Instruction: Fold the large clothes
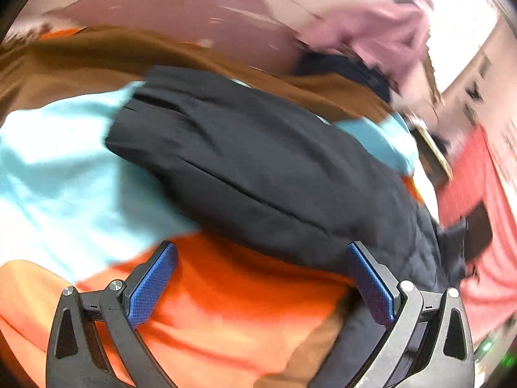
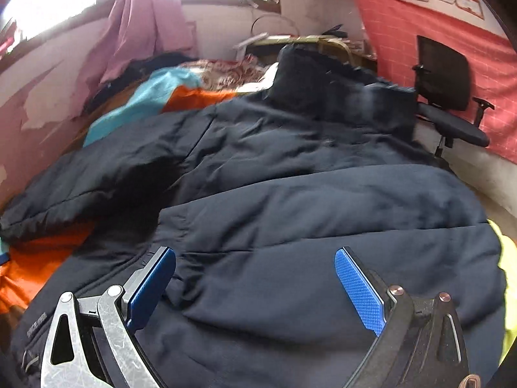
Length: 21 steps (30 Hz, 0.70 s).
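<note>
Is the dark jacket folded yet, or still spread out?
Partly folded: the dark jacket has one sleeve lying out sideways.

Gripper: right gripper (image 2: 255,255) with blue pads (image 2: 360,291) spread wide, nothing between them, over the jacket.
Jacket: dark navy padded jacket (image 2: 290,200) spread across the bed, one sleeve (image 2: 97,174) lying out to the left.
Bedding: orange and turquoise blanket (image 2: 181,92) under the jacket.
Background: black office chair (image 2: 449,90) at right; pink curtain (image 2: 142,22) by the window.
</note>
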Tool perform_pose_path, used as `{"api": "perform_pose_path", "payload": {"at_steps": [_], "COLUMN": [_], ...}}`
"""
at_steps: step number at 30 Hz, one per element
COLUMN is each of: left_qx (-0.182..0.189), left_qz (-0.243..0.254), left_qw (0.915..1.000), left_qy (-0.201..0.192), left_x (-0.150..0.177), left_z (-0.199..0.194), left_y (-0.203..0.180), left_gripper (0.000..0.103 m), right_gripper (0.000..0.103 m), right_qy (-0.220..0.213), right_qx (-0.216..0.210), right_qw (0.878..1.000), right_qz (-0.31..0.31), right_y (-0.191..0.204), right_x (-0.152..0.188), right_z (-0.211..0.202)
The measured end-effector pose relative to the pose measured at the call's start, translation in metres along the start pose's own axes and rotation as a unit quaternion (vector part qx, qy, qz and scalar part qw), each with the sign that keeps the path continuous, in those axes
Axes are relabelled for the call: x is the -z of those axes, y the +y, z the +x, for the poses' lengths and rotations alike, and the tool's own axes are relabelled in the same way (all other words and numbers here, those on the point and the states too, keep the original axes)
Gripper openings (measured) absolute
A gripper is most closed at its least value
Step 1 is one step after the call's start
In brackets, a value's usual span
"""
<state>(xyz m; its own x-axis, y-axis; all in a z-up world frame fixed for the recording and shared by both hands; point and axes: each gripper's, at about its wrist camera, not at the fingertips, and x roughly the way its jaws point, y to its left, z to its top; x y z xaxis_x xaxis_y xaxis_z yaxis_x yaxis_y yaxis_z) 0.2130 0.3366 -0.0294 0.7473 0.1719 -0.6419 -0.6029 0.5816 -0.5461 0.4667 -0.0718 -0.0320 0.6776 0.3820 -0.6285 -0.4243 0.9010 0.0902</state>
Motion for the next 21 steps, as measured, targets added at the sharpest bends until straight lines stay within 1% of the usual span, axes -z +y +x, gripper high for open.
{"api": "perform_pose_path", "payload": {"at_steps": [3,5,7,10,11,12,13,14,15,16,18,19,21], "left_qx": [0.011,0.011,0.003,-0.003,-0.004,-0.010,-0.018,-0.034,-0.049,-0.053,-0.055,-0.056,-0.061], "left_qz": [-0.046,-0.051,-0.054,-0.069,-0.072,-0.073,-0.071,-0.065,-0.059,-0.058,-0.059,-0.058,-0.047], "left_qw": [0.9989,0.9987,0.9985,0.9971,0.9966,0.9959,0.9954,0.9950,0.9945,0.9941,0.9934,0.9932,0.9929], "left_qy": [0.000,-0.002,-0.008,-0.032,-0.040,-0.053,-0.061,-0.068,-0.071,-0.075,-0.082,-0.084,-0.091], "left_x": [-0.013,-0.020,-0.026,-0.031,-0.032,-0.033,-0.034,-0.034,-0.034,-0.033,-0.033,-0.033,-0.034], "left_z": [-0.003,-0.004,-0.007,-0.012,-0.012,-0.016,-0.016,-0.016,-0.017,-0.017,-0.019,-0.019,-0.021], "left_y": [0.014,0.016,0.021,0.022,0.022,0.023,0.022,0.021,0.022,0.023,0.025,0.026,0.023], "left_gripper": [0.102,0.102,0.102,0.099,0.094,0.080,0.070,0.057,0.048,0.044,0.035,0.033,0.021], "right_gripper": [0.100,0.100,0.102,0.103,0.103,0.103,0.103,0.103,0.103,0.103,0.103,0.103,0.103], "right_qy": [0.026,0.038,0.052,0.062,0.060,0.059,0.057,0.056,0.055,0.055,0.054,0.053,0.052], "right_qx": [0.012,0.022,0.041,0.064,0.065,0.062,0.058,0.054,0.051,0.050,0.051,0.054,0.057], "right_qw": [1.000,0.999,0.998,0.995,0.995,0.996,0.996,0.996,0.997,0.997,0.997,0.997,0.996], "right_qz": [0.002,-0.001,-0.014,-0.038,-0.040,-0.039,-0.035,-0.033,-0.030,-0.029,-0.031,-0.034,-0.036], "right_y": [0.014,0.018,0.024,0.030,0.030,0.029,0.027,0.026,0.024,0.023,0.025,0.025,0.027], "right_x": [0.001,0.005,0.011,0.021,0.022,0.023,0.024,0.024,0.024,0.024,0.024,0.024,0.024], "right_z": [0.027,0.041,0.053,0.062,0.063,0.063,0.062,0.063,0.063,0.063,0.063,0.063,0.063]}}
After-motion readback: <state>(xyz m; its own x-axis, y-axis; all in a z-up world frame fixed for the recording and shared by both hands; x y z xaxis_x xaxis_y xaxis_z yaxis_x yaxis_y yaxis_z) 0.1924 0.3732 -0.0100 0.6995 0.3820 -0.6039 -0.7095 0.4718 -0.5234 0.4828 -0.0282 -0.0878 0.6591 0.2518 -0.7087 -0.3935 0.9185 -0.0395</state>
